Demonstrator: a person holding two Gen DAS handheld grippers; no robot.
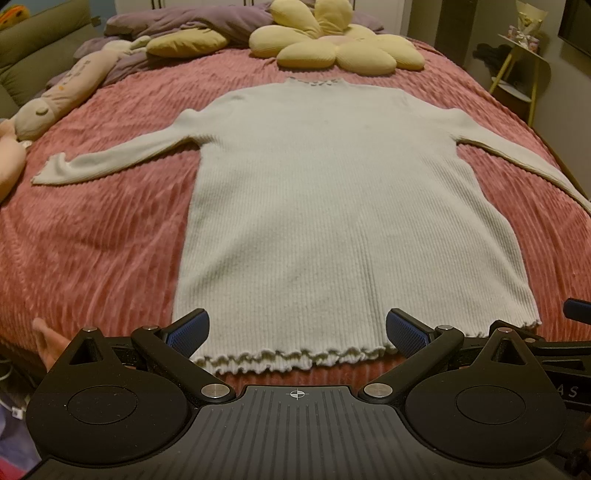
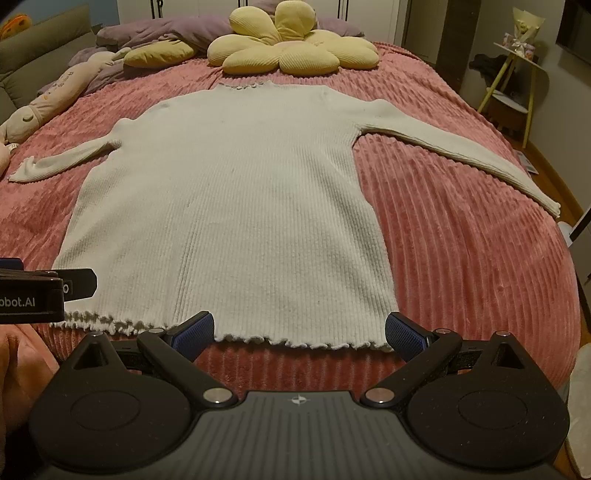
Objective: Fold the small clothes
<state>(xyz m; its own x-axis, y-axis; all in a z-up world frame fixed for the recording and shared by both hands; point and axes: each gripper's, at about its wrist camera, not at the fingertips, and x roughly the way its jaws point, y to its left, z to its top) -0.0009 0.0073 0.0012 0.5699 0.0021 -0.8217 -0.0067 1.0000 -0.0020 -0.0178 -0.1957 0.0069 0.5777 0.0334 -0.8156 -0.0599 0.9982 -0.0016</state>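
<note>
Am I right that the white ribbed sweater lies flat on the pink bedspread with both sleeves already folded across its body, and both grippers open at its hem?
Not quite: the sleeves are not folded. Both wrist views show the sweater flat on the bedspread with each sleeve stretched outward. The left gripper and right gripper are indeed open at the hem.

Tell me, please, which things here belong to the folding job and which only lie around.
For the job:
- sweater, spread flat, sleeves out
- left claw, open at the hem
- right claw, open at the hem

Lying about:
- pink blanket under the sweater
- flower pillow
- plush toy
- purple bedding
- side table
</note>
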